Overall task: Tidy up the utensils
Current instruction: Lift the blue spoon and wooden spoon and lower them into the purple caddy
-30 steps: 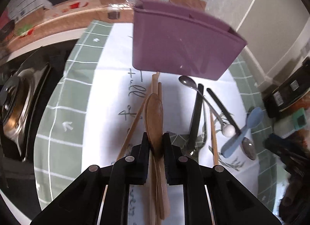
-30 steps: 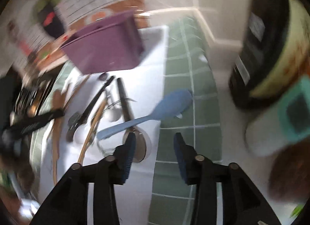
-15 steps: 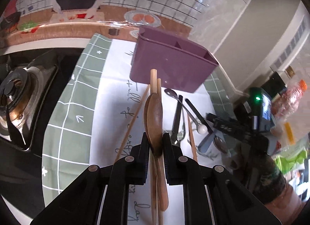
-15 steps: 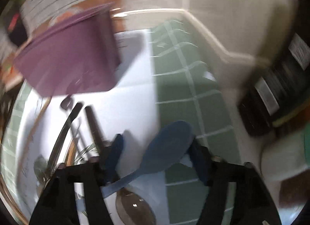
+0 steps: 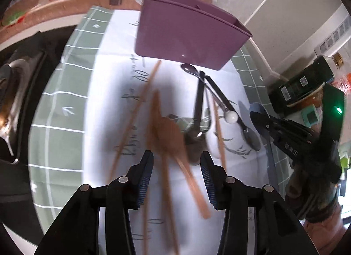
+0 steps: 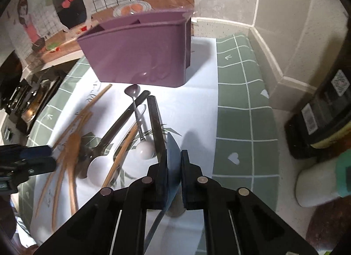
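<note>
My left gripper [image 5: 175,167] is open over the white cloth. The brown wooden spoon [image 5: 171,136] lies blurred between and just ahead of its fingers, beside wooden chopsticks [image 5: 133,114]. My right gripper [image 6: 174,165] is shut on the blue plastic spoon [image 6: 173,156], held above the cloth. The purple utensil holder [image 5: 186,33] stands at the far end, also in the right wrist view [image 6: 140,53]. Black-handled cutlery [image 5: 198,103], a steel spoon [image 5: 252,138] and a white round-ended spoon [image 6: 143,148] lie on the cloth between.
A stove [image 5: 13,92] lies to the left. Dark bottles and jars [image 6: 324,110] stand at the right near the wall corner. A green checked mat [image 6: 243,110] lies under the white cloth [image 6: 193,105]. The right gripper shows in the left wrist view [image 5: 283,132].
My left gripper opened and let go of the wooden spoon, which dropped to the cloth. My right gripper closed on the blue spoon and lifted it.
</note>
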A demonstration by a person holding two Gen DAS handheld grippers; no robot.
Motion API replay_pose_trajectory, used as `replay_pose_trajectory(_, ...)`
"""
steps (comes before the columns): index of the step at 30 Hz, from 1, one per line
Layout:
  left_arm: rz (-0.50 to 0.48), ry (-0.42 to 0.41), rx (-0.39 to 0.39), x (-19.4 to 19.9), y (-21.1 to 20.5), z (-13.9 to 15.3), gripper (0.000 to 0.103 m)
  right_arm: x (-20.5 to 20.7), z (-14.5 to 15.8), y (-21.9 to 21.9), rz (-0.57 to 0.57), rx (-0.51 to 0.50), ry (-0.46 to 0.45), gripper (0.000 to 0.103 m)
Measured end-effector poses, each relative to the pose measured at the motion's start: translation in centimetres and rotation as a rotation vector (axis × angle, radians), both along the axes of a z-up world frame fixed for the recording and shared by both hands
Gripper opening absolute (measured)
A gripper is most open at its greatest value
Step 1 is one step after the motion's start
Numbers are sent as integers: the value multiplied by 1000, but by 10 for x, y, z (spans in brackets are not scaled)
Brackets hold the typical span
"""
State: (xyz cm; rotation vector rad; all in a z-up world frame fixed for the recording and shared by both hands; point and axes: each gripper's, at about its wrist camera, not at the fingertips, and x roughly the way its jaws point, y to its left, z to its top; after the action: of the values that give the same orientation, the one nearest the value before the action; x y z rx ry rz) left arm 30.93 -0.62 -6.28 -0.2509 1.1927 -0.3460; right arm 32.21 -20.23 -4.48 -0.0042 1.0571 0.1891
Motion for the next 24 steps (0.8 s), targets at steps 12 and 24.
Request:
replay_pose_trajectory(12,101,102,198,41,-35,-25,31,-22,12,-7,9,6,-48,8)
replay_pose_trajectory(24,53,-213,93,-27,-1,40,30,-36,44,-1,36,91,-109,8)
